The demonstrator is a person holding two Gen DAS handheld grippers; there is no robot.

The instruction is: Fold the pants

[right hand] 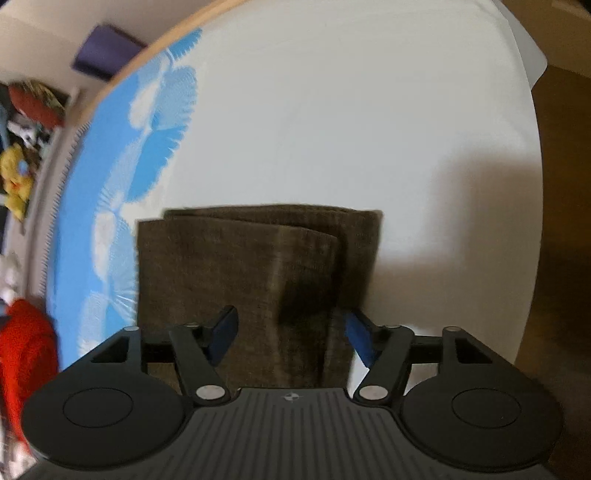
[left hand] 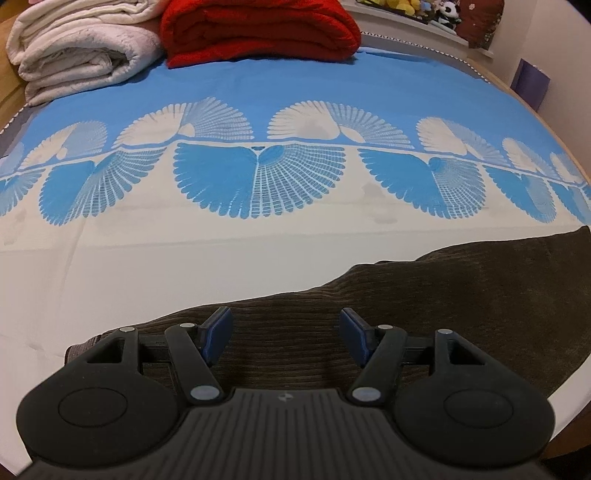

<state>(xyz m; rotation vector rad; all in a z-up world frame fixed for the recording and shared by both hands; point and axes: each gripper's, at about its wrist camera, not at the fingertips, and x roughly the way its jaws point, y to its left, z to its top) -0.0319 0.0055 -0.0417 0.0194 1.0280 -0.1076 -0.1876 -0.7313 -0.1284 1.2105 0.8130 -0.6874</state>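
Dark brown corduroy pants [left hand: 424,295] lie flat on the bed, running from lower left to the right edge in the left wrist view. My left gripper [left hand: 286,334] hovers over them, its blue pads [left hand: 218,332] wide apart with only cloth beneath. In the right wrist view the pants [right hand: 240,266] show as layered leg ends, one cuff overlapping another. My right gripper [right hand: 290,334] stands open over that end, with the cloth under the gap and neither pad pressing it.
The bed sheet [left hand: 147,266] is white near me and blue with fan patterns farther off. A folded white blanket [left hand: 77,48] and a red blanket [left hand: 258,29] sit at the far end. Soft toys [right hand: 14,177] line a shelf. The bed edge [right hand: 532,184] drops to a brown floor.
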